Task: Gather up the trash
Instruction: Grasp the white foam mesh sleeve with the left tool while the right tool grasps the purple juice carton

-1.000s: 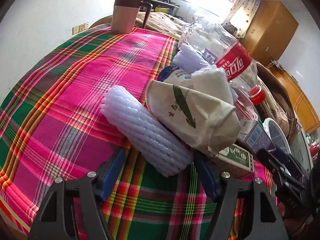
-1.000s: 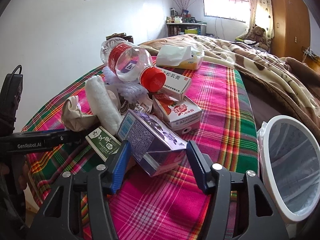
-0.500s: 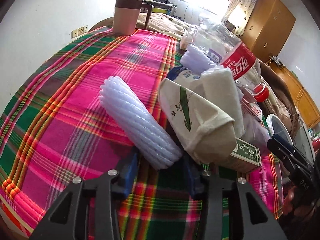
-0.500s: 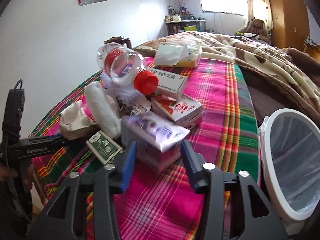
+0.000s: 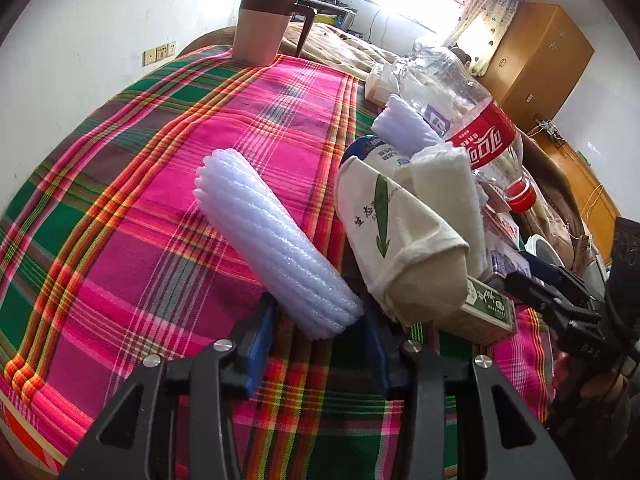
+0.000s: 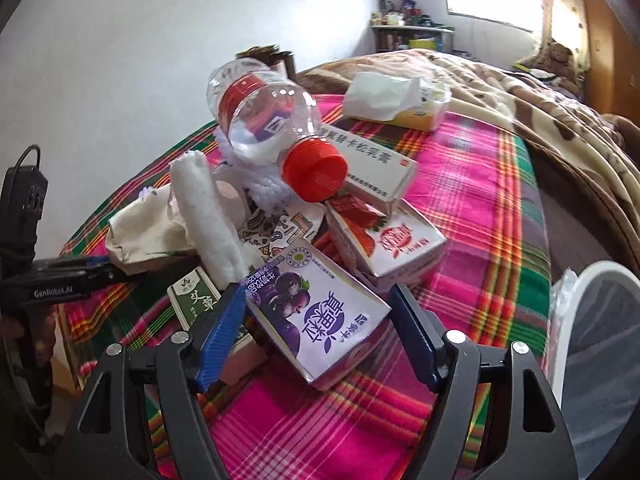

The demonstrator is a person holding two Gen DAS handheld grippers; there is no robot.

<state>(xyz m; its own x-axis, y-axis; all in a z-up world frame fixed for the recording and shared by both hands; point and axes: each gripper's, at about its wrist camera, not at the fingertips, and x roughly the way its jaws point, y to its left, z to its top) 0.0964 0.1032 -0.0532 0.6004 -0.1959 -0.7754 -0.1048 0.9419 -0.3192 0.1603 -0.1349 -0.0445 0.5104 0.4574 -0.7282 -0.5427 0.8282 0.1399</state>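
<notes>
A pile of trash lies on the plaid tablecloth [image 5: 120, 208]. My left gripper [image 5: 318, 324] is shut on the near end of a white foam net sleeve [image 5: 264, 236], which lies on the cloth. My right gripper [image 6: 320, 320] has its jaws around a purple drink carton [image 6: 320, 316] that is tilted up off the cloth; the left pad touches it, and a small gap shows on the right. Behind the carton lie a red carton [image 6: 392, 240], a clear bottle with a red cap [image 6: 272, 120] and a beige paper bag [image 5: 400, 240].
A white bin with a bag liner [image 6: 600, 352] stands at the table's right edge. A brown mug [image 5: 262, 24] stands at the far end. A tissue box [image 6: 400, 96] and a green box [image 6: 196, 300] lie on the cloth. A bed lies beyond.
My left gripper has closed on the end of the foam sleeve. My right gripper has closed in around the purple carton and tipped it up, its printed face now showing.
</notes>
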